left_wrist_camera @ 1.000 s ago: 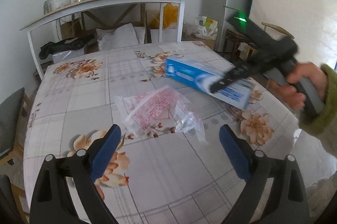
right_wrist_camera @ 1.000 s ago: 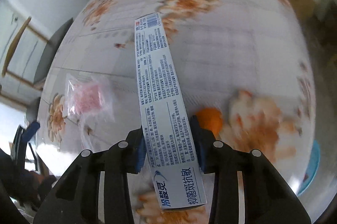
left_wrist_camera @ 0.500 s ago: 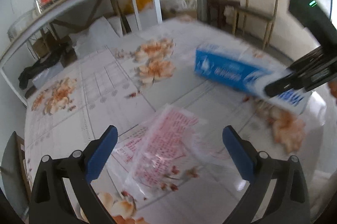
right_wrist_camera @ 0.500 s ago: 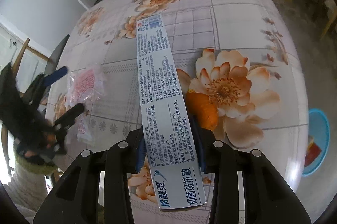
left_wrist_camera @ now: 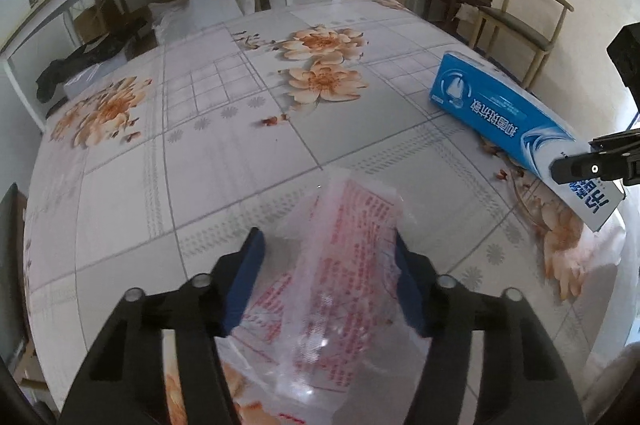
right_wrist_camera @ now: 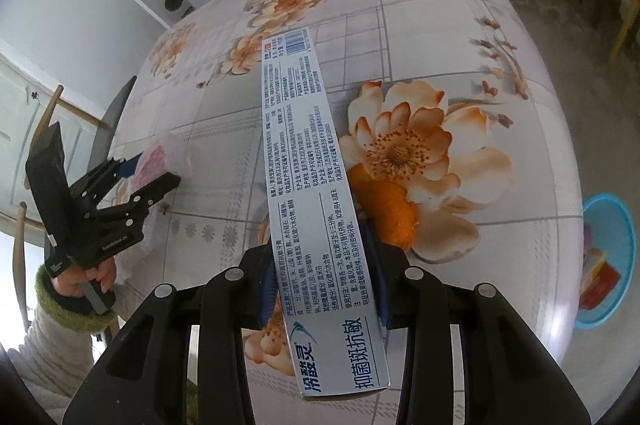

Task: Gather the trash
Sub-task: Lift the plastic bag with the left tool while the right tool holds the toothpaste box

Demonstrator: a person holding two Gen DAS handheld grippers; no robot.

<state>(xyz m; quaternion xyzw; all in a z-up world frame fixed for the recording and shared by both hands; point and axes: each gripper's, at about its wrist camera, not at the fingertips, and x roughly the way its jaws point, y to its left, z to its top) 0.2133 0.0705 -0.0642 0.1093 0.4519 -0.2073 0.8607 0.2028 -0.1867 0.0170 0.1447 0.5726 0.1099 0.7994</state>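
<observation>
Closing left tool [left_wrist_camera: 326, 273] | plastic wrapper [left_wrist_camera: 344, 265] between its fingers

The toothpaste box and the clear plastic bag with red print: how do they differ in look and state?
The toothpaste box is a long, stiff blue carton; the plastic bag is clear, crumpled, printed red. The box is clamped in the right tongs and lifted off the floral table; the bag lies on it, between the left tongs, which have just been closing. Both are trash to collect.

A clear, crinkled plastic bag [left_wrist_camera: 340, 265] is glinting on the glossy, smooth tablecloth [left_wrist_camera: 200, 153]. The toothpaste box [right_wrist_camera: 316, 193] is showing printed cardboard with a slight sheen.
</observation>
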